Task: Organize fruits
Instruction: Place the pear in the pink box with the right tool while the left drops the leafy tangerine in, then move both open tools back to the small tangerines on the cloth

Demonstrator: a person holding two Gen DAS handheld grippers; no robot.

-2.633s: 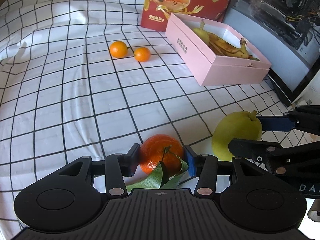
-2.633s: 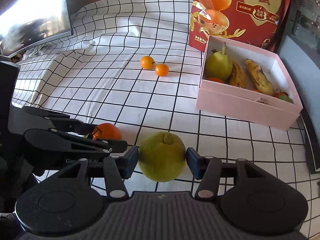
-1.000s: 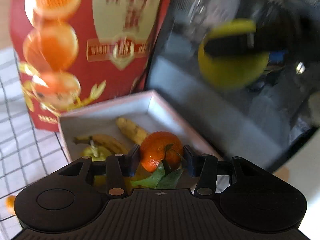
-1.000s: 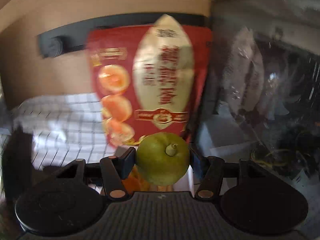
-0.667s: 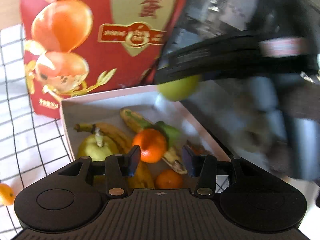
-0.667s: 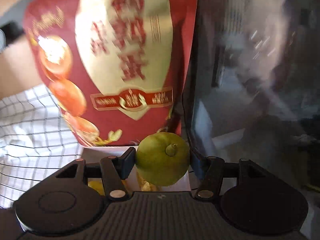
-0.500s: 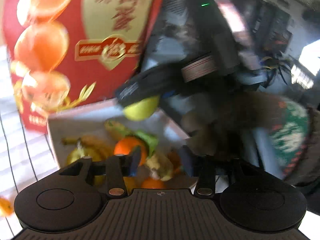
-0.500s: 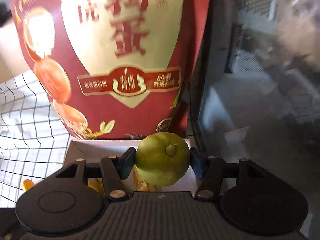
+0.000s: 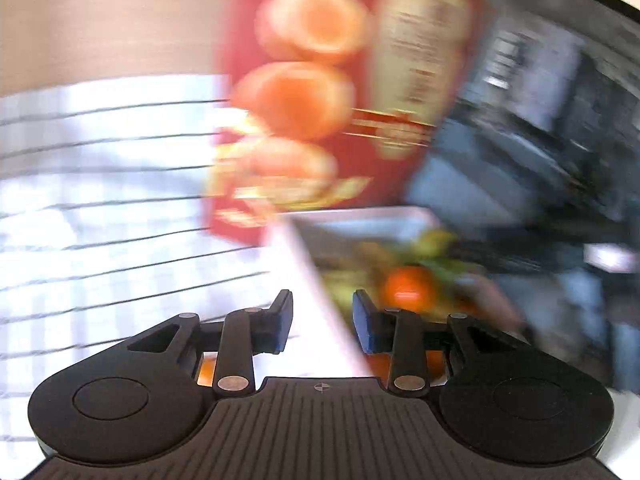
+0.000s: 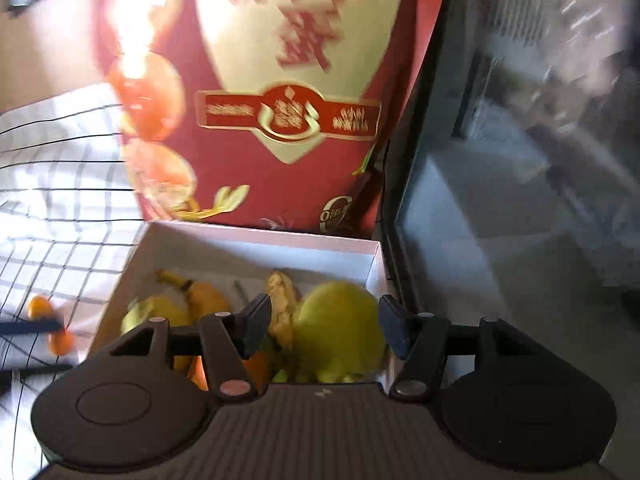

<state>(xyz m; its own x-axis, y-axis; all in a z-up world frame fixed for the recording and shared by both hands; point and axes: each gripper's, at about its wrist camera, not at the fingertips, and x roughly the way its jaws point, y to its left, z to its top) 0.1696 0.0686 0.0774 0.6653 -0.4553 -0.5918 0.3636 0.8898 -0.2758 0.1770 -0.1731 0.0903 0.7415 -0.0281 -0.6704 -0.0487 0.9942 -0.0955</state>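
Letting go over the pink box (image 10: pixel 256 240), my right gripper (image 10: pixel 323 330) has just been opening — the yellow-green pear (image 10: pixel 340 336) sits loose between its jaws, low among the bananas (image 10: pixel 200 300); my left gripper (image 9: pixel 322 322) is open, empty.

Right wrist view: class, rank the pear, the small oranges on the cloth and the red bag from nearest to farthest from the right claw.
1. Pear: between the fingers of the right claw, in the pink box.
2. Small oranges: left, on the checked cloth.
3. Red bag: upright behind the box.
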